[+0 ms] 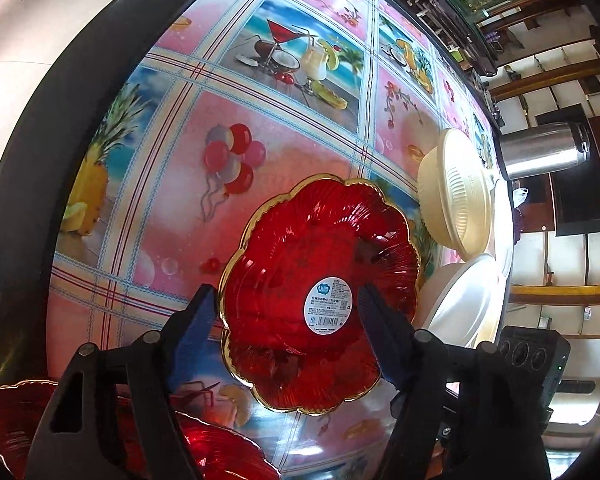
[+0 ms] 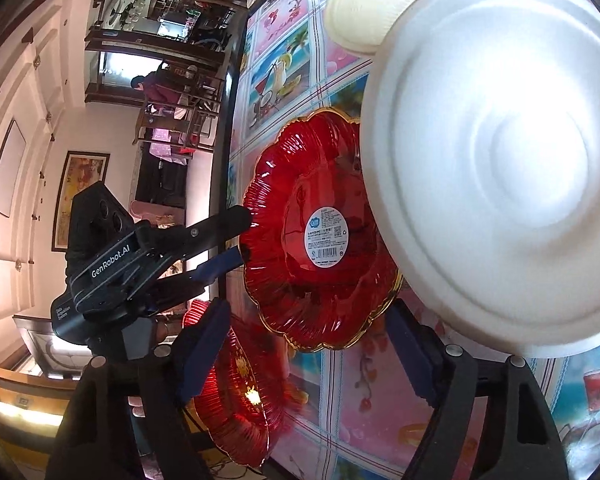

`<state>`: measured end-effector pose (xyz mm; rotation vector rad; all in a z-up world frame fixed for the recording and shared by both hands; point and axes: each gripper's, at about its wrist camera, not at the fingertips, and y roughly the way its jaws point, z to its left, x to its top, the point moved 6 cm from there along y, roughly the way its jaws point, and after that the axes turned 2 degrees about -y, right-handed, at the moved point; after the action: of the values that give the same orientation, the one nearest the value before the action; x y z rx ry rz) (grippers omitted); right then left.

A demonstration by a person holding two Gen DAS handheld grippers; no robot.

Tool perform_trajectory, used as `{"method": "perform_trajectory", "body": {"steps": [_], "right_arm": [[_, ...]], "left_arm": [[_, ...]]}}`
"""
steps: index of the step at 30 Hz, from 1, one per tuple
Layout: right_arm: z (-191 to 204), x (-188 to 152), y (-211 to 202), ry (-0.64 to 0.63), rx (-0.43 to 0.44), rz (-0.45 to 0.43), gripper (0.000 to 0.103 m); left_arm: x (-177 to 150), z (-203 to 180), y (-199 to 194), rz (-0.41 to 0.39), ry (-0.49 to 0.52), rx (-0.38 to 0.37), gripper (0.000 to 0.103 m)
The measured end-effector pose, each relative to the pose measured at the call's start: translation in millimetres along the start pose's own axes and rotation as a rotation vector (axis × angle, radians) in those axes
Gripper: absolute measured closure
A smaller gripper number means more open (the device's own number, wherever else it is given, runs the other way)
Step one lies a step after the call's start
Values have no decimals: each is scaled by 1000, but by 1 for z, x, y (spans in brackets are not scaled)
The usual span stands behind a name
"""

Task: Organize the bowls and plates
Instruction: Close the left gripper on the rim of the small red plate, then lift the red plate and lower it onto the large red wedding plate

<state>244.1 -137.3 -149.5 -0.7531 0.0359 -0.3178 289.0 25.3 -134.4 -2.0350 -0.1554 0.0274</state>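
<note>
A red scalloped glass plate point(image 1: 320, 292) with a gold rim and a round white label at its centre lies on a desk point(image 1: 260, 128) covered with a bright printed cloth of fruit, balloons and cocktails. The left gripper point(image 1: 288, 316) reaches over the plate's near rim with its jaws apart, one blue-padded finger outside the rim and the other above the plate's inside near the label; whether the pads touch the glass cannot be told. In the right wrist view that gripper comes in from the desk's dark edge, one finger over the rim and one under it. The right gripper point(image 2: 308, 344) hangs with its jaws wide apart, holding nothing, straddling the same plate's near side. A white foam plate point(image 2: 496, 168) lies upside down just beside the red plate, overlapping its rim in the picture. Beyond it sits a cream ribbed bowl point(image 1: 452, 188), also upside down. A second red plate point(image 2: 236, 392) juts past the desk's edge near the left gripper. A steel flask point(image 1: 548, 152) stands toward the far edge.
</note>
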Motion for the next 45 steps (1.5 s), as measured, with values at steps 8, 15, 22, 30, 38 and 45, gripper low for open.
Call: {"method": "perform_trajectory", "body": {"steps": [8,15,22,30,38,45], "right_arm": [[-8,5,3,-40,-108,-48,54],[-14,8,5,-72,-181,-81,84],[-19,6,6,-96,-211,-98,91],[-20,3,1,-100,-216,-112,91],[-19,3,-4,-96,-202,-127,91],[-6,-1,-15,-130,-185,-159,91]], "left_arm": [[-1,6,4,8,-7,23,47],[-1,14,2,-4,-9,57,58],[0,18,2,-16,-3,107,80],[-4,26,-1,-33,-5,151,96],[-6,20,-8,-64,9,178,96],[-14,14,-33,-96,24,185,96]]}}
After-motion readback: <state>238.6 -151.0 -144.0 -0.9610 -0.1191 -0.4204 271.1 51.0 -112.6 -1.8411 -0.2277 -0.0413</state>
